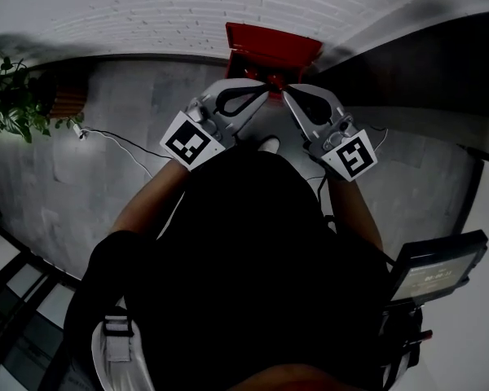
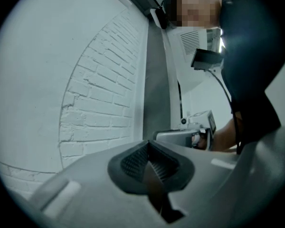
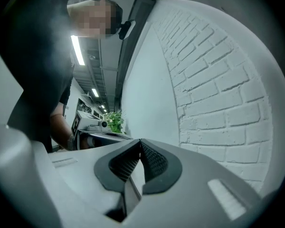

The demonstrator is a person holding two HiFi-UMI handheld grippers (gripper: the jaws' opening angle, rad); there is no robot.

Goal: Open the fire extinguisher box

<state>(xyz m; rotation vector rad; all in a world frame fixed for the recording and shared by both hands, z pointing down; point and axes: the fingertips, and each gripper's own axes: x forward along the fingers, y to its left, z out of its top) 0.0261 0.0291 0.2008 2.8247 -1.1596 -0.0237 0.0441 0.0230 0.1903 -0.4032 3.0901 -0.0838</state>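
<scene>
Since the red fire extinguisher box (image 1: 273,46) sits far centre at the foot of the white brick wall (image 1: 147,6), access is from the near side only. Left gripper (image 1: 261,88) and right gripper (image 1: 287,90) both have their jaws fully together with nothing held, tips almost meeting just near of the box. Both gripper views show wall and no box, so I'd say they aim over it. Suggest pitching them down, opening one, and finding the lid edge or latch, which I can't make out from here. Then lift away from the wall. Cable (image 1: 118,139) lies on the floor to the left, keep clear.
</scene>
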